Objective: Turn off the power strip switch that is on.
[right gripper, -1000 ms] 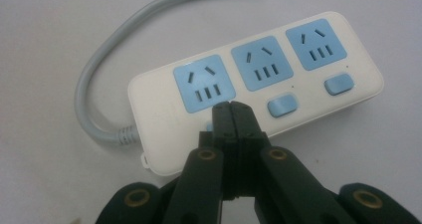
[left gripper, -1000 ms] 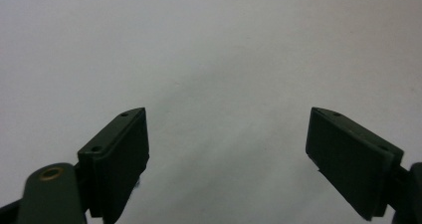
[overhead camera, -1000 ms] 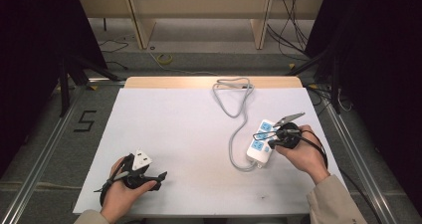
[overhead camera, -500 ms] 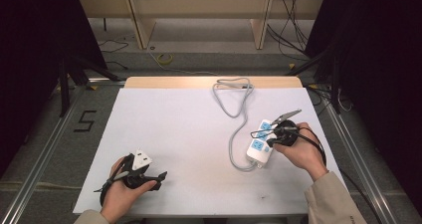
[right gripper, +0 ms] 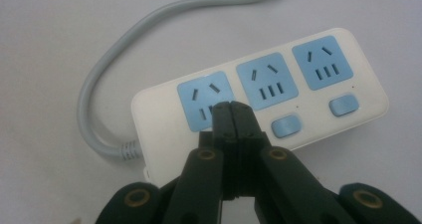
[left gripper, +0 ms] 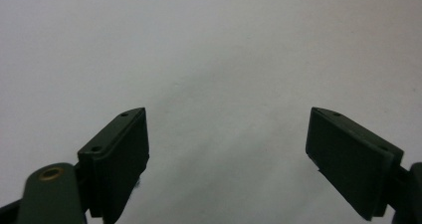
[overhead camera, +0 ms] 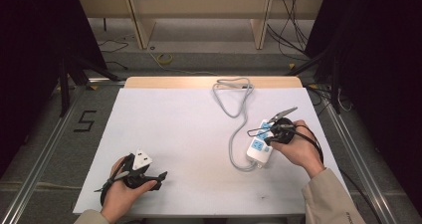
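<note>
Your right hand-held gripper (right gripper: 233,109), jaws pressed together, hovers over the power strip (right gripper: 278,104) at the worktop's (overhead camera: 169,134) right side, seemingly about to press a switch (right gripper: 286,126). Your left hand-held gripper (left gripper: 229,149) rests spread, empty.

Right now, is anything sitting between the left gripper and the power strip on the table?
Nothing visible does. Bare white table lies between the left gripper and the power strip; the right gripper is over the strip.
</note>
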Available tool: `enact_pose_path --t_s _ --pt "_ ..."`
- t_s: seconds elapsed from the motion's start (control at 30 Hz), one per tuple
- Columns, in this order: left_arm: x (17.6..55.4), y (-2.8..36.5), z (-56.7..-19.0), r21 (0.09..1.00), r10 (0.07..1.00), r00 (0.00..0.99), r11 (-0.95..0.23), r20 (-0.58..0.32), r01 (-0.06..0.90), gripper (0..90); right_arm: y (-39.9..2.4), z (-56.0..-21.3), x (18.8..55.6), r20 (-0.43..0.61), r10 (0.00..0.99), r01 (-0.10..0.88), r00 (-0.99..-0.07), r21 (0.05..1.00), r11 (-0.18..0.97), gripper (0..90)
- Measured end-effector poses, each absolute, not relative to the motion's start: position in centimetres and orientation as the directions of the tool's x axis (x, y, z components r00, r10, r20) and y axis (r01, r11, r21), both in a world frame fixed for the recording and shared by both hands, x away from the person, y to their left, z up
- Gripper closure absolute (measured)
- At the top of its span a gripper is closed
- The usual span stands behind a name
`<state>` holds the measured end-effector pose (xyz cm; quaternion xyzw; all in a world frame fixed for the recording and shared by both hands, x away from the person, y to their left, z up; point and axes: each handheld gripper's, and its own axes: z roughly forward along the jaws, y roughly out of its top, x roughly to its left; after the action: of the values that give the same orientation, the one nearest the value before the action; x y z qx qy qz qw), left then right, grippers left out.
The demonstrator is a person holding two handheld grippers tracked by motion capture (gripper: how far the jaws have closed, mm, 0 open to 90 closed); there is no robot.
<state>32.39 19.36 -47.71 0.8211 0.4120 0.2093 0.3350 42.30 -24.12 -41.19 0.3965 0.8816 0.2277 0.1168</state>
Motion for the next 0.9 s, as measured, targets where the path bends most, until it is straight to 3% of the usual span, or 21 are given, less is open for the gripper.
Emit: enact_pose_path --t_s 0.9 --pt "32.48 19.25 -47.76 0.724 0.815 0.575 -0.437 0.069 0.534 17.1 -23.73 -41.27 43.26 -0.009 0.755 0.672 -0.656 0.448 0.590 90.0"
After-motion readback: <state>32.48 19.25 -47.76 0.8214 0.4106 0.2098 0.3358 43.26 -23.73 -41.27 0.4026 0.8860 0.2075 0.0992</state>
